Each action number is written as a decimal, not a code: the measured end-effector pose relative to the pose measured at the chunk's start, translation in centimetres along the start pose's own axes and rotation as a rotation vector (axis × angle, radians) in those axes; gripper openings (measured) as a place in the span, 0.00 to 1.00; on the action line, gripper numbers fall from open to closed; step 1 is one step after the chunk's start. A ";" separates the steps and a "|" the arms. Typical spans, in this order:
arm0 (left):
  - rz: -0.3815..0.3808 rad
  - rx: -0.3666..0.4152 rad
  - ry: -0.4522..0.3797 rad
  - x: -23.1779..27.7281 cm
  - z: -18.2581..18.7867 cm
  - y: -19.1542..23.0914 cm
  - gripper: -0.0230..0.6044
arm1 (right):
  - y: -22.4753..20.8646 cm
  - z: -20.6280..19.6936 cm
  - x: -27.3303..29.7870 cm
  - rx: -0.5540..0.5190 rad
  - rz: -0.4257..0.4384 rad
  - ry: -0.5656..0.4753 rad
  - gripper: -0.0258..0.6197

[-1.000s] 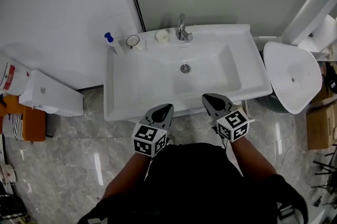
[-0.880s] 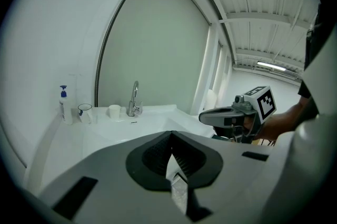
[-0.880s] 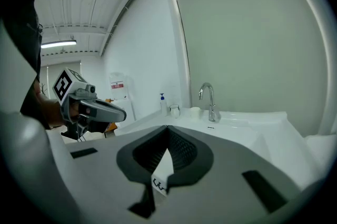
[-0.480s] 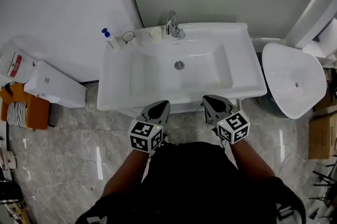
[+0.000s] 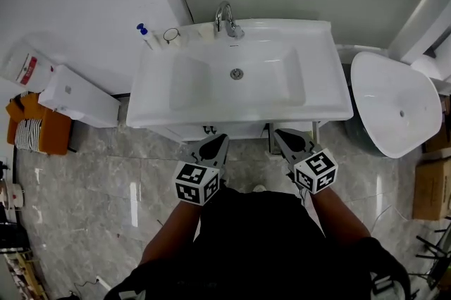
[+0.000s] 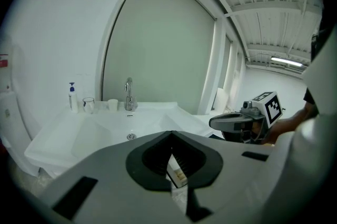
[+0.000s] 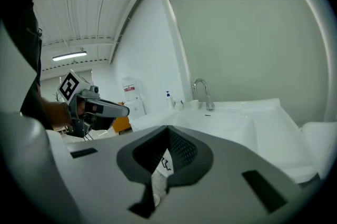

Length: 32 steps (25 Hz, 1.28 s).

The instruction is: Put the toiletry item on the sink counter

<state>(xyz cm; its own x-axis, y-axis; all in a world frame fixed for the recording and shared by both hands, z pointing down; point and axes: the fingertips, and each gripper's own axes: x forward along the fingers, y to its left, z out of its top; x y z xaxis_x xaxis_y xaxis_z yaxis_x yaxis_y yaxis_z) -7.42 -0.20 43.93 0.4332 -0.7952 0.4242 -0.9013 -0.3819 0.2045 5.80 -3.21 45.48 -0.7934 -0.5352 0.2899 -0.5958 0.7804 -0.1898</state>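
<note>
White box (image 6: 177, 173) tight in left gripper (image 6: 171, 132) jaws, tube (image 7: 162, 168) tight in right gripper (image 7: 167, 126)

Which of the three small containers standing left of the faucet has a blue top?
The pump bottle, farthest left in the row; the glass cup and the white cup beside it show no blue.

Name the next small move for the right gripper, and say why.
Probably ease the right gripper forward over the sink counter's bare right side: its jaws are shut on a white packet, and it hangs short of the counter's front edge, too far back to set anything down.
</note>
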 end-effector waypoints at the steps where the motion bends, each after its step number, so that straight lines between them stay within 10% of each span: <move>1: 0.007 0.000 0.000 -0.3 -0.2 -0.3 0.03 | 0.1 -0.3 -0.3 0.000 0.005 0.002 0.04; 32: -0.133 0.022 0.068 -5.5 -2.1 5.8 0.03 | 7.4 -0.8 3.2 0.079 -0.139 0.024 0.04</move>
<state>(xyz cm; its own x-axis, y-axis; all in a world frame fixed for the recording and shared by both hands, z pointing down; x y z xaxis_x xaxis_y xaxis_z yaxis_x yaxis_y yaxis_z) -15.02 2.90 44.66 0.5473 -0.7036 0.4531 -0.8353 -0.4927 0.2439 -1.06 1.12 45.75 -0.6999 -0.6279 0.3405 -0.7085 0.6710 -0.2188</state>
